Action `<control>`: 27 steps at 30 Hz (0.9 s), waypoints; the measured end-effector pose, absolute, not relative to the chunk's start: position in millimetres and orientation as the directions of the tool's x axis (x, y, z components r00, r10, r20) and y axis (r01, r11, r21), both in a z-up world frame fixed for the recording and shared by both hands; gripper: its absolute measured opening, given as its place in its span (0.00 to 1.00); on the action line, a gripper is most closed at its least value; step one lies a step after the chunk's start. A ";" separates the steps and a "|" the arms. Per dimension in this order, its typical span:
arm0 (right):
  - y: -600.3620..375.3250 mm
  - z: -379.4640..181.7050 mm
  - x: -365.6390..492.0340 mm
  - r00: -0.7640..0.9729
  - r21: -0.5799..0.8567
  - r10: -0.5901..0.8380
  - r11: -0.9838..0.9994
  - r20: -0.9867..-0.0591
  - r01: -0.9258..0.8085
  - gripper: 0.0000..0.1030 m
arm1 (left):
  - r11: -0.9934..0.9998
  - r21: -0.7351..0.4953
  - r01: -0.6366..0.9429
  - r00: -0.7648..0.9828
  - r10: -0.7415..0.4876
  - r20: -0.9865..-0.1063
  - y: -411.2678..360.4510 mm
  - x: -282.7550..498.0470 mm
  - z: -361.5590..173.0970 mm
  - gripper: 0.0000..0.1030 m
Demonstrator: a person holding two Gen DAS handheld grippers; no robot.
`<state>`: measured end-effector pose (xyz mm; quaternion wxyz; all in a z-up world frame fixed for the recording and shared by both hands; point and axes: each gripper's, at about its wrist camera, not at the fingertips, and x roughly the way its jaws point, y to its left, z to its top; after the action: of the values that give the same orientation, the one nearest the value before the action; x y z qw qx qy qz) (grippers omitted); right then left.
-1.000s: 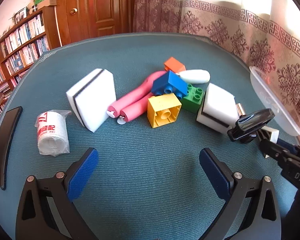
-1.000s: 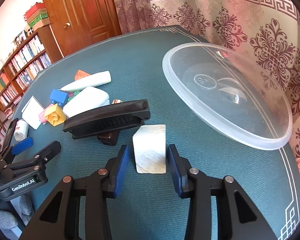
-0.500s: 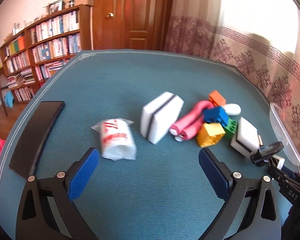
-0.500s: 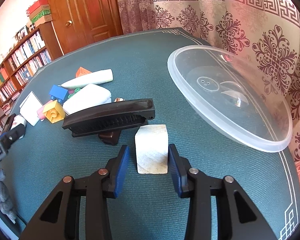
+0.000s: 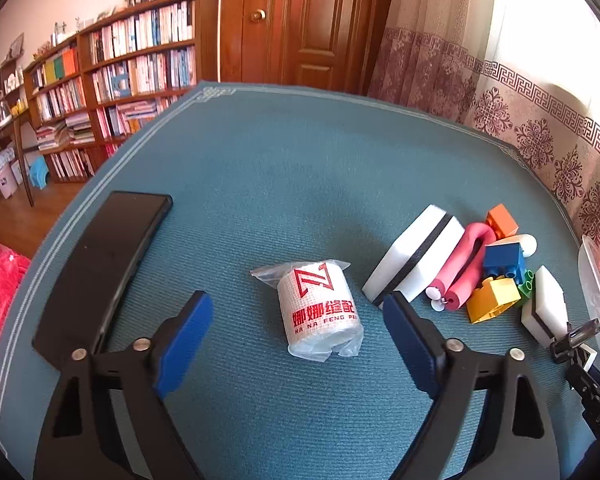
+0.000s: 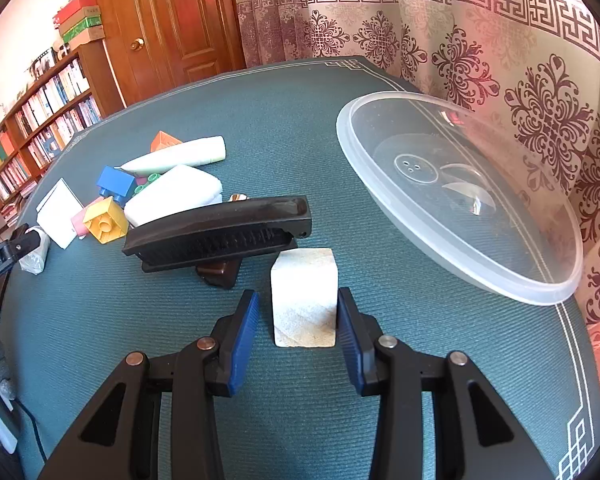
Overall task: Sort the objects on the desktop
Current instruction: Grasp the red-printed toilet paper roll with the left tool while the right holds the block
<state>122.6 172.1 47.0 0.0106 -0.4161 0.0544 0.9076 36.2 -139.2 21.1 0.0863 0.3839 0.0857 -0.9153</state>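
Note:
My left gripper [image 5: 298, 330] is open, and a wrapped white roll with red print [image 5: 320, 312] lies on the teal table between its fingertips, untouched. To its right lie a white sponge with a black stripe [image 5: 414, 258], a pink foam tube [image 5: 466, 264] and blue [image 5: 504, 260], yellow [image 5: 494, 300] and orange [image 5: 502, 222] bricks. My right gripper [image 6: 296, 320] is open around a white stone block [image 6: 304, 298] that stands on the table; the right pad is close to it and the left pad stands off. A black brush [image 6: 220, 234] lies just behind the block.
A clear plastic lid [image 6: 460, 200] lies upturned at the right by the curtain. A long black case [image 5: 100, 264] lies at the table's left edge. A white tube [image 6: 176, 158] and a second sponge [image 6: 172, 196] lie among the bricks. Bookshelves and a door stand behind.
My left gripper has swung left, from facing the brick pile to straddling the wrapped roll. My right gripper has stayed open around the stone block.

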 end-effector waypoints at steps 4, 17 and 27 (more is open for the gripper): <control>172.3 47.0 123.0 -0.654 0.089 -0.025 -0.994 -0.756 -0.064 0.42 | -0.968 -0.100 0.230 -0.669 -0.083 -0.738 -141.3 31.0 15.2 0.82; 174.4 48.0 124.4 -0.661 0.110 -0.043 -0.992 -0.749 -0.060 0.42 | -0.971 -0.067 0.228 -0.668 -0.106 -0.736 -136.1 32.2 9.8 0.48; 168.0 48.4 126.2 -0.661 0.134 -0.086 -0.991 -0.745 -0.022 0.34 | -0.977 -0.083 0.195 -0.676 -0.072 -0.733 -136.2 40.8 12.6 0.38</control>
<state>126.2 168.0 48.4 -0.0177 -0.4112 0.0656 0.9090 40.8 -136.2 12.6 0.0732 0.3956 0.0773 -0.9123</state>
